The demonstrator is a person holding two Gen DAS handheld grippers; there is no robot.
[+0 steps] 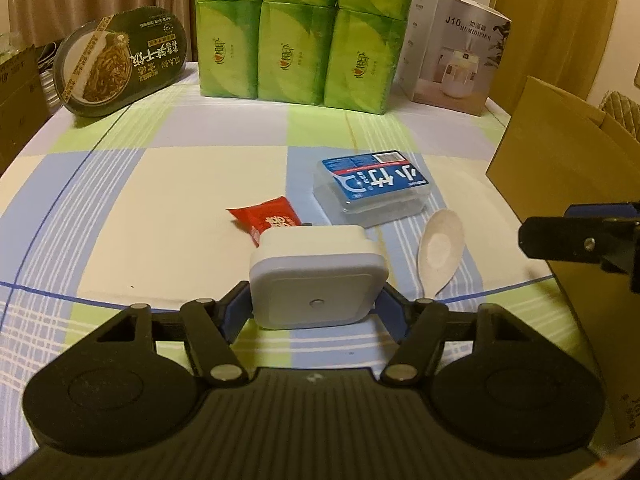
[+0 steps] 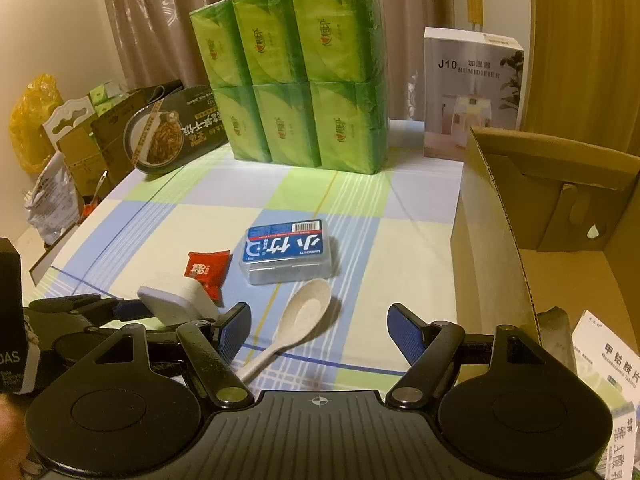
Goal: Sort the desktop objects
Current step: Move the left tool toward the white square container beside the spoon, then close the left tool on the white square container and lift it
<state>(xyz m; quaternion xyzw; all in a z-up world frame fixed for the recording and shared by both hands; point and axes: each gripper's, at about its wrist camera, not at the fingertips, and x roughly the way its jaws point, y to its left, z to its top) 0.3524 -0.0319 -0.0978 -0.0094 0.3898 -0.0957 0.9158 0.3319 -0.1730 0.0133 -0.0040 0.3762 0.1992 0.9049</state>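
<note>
My left gripper [image 1: 314, 300] is shut on a white square box [image 1: 316, 276] and holds it just above the checked tablecloth; the box also shows in the right wrist view [image 2: 172, 300]. Behind it lie a red sachet [image 1: 266, 218], a blue-labelled clear plastic case [image 1: 370, 186] and a beige spoon [image 1: 440, 248]. My right gripper [image 2: 318, 332] is open and empty, hovering over the spoon [image 2: 296, 316], with the case [image 2: 288, 250] and the sachet [image 2: 208, 266] beyond it.
An open cardboard box [image 2: 520, 216] stands at the right, with medicine packs [image 2: 608, 364] inside. Stacked green tissue packs [image 2: 296, 80], a humidifier box [image 2: 472, 92] and a dark noodle bowl [image 2: 172, 132] line the back. Clutter stands off the table's left edge.
</note>
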